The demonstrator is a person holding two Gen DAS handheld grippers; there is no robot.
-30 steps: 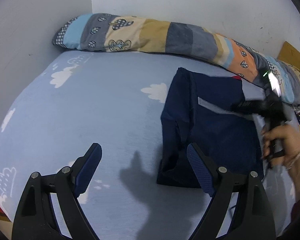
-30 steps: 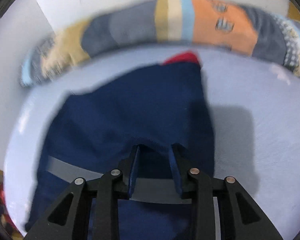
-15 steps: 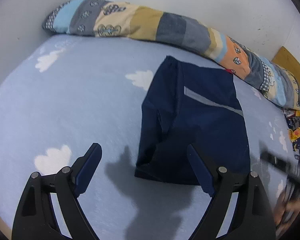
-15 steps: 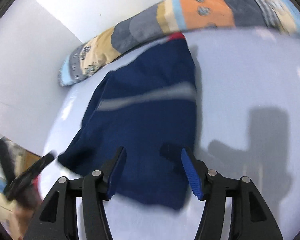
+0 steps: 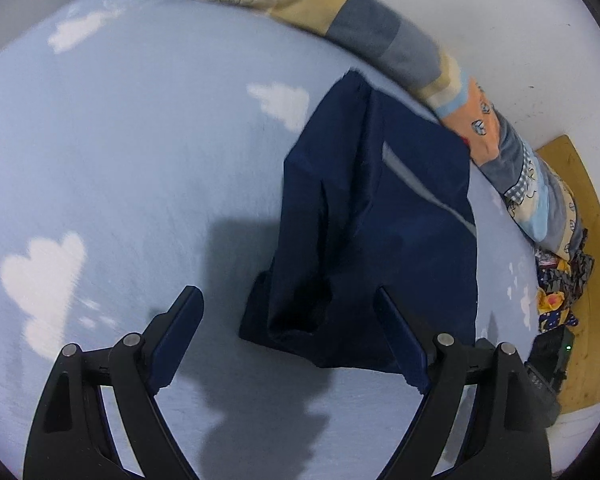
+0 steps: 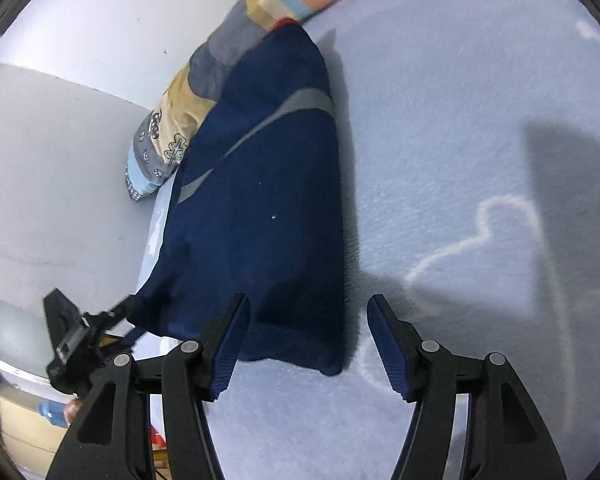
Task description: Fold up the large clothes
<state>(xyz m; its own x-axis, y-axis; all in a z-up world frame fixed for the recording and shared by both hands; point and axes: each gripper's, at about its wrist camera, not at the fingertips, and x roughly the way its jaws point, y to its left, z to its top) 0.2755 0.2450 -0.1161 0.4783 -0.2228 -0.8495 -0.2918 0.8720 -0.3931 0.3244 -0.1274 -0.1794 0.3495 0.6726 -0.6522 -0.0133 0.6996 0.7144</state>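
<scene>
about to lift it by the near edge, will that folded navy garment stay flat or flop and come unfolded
The navy garment will probably flop: it is soft cloth with loose creases and uneven layers at its near edge. Lifted by one corner, the fold would likely fall open. It looks thick enough to sag under its own weight, and should not slide much on the fuzzy blue bedsheet.

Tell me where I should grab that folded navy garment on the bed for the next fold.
Probably the navy garment by its two near corners, coming in from the open near side. That hem lies flat and free on the bed sheet, while the far end butts against the patchwork bolster.
</scene>
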